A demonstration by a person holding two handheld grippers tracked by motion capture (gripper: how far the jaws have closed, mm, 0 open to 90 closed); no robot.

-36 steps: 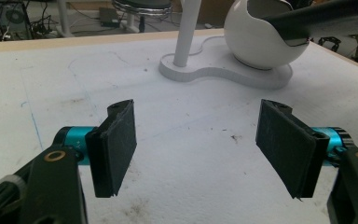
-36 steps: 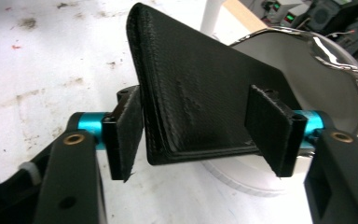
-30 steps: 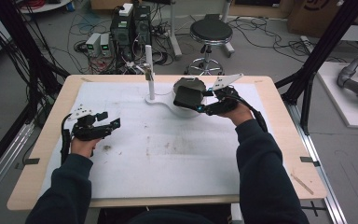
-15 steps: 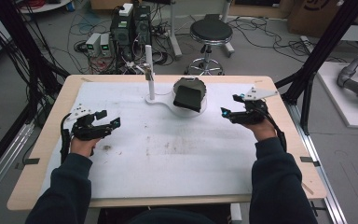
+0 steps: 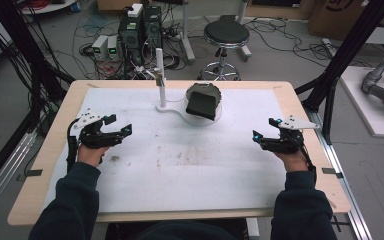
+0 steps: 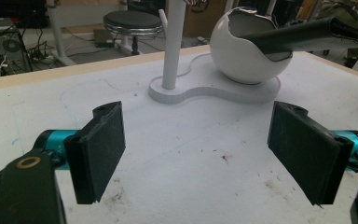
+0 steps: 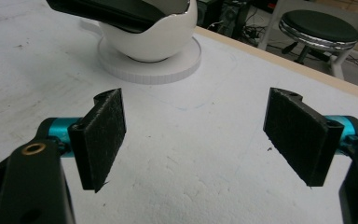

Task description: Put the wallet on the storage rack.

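A white round bowl-shaped holder (image 5: 219,111) sits on a white base (image 5: 172,108) with an upright post (image 5: 161,80) at the back middle of the table. A flat black object (image 5: 203,104) lies tilted in the holder and sticks out of it; the black object (image 6: 303,35) and holder (image 7: 161,35) appear again in the gripper views. My left gripper (image 5: 118,128) rests at the table's left, open and empty. My right gripper (image 5: 262,134) rests at the right, open and empty. Both stand well apart from the holder.
A white mat (image 5: 180,165) with dark smudges covers the wooden table (image 5: 300,107). Behind the table stand a black stool (image 5: 225,35), electronics boxes (image 5: 140,27) and cables on the floor. Black frame poles (image 5: 340,60) rise at both sides.
My right gripper has drawn back from the holder to the table's right side, leaving the black object in the holder. The left gripper has stayed put.
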